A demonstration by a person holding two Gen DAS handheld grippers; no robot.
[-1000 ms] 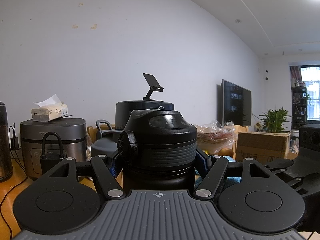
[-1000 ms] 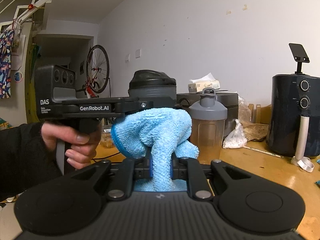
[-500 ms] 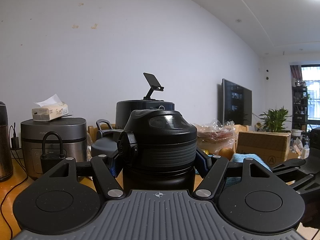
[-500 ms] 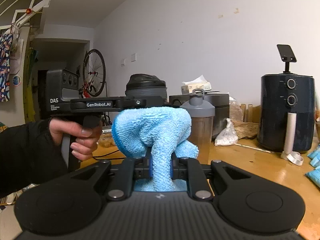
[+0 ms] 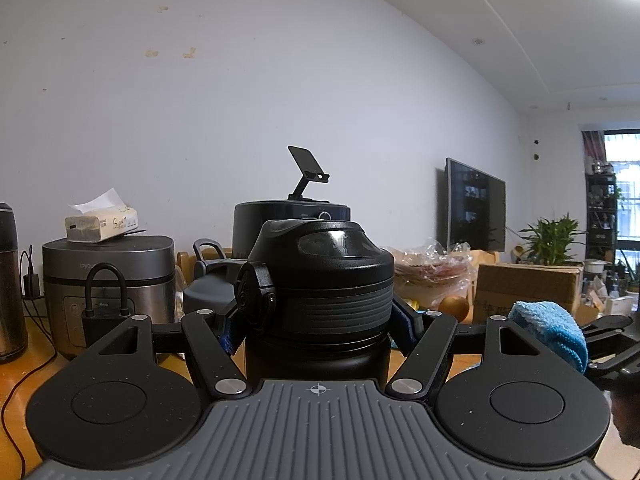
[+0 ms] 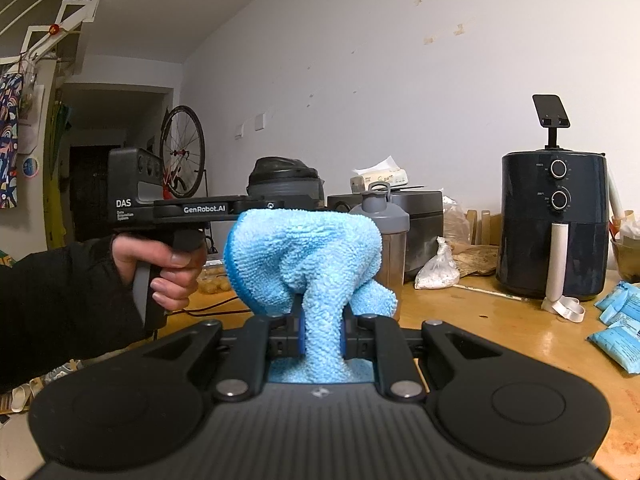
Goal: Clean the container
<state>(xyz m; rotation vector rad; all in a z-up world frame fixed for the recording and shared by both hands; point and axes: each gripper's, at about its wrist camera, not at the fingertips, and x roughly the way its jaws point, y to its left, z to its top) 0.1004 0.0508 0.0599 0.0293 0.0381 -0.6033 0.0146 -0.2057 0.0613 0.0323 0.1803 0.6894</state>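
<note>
A black bottle [image 5: 318, 320] with a domed black flip lid stands upright between the fingers of my left gripper [image 5: 318, 330], which is shut on its body just under the lid. The same bottle's lid [image 6: 285, 182] shows in the right wrist view behind the left gripper's body, held by a person's hand [image 6: 168, 264]. My right gripper [image 6: 322, 326] is shut on a bunched light blue cloth [image 6: 304, 256]. That cloth [image 5: 550, 330] appears at the right edge of the left wrist view, apart from the bottle.
On the wooden table [image 6: 500, 332] stand a grey-lidded shaker bottle [image 6: 382, 236], a rice cooker [image 5: 108, 276] with a tissue pack, a dark air fryer [image 6: 554, 224], a white bag [image 6: 438, 270] and blue packets [image 6: 618, 320]. A cardboard box [image 5: 528, 288] and plant sit at the right.
The right gripper with the blue cloth has slid sideways, so the cloth now shows at the right edge of the left wrist view. The left gripper and bottle have stayed still.
</note>
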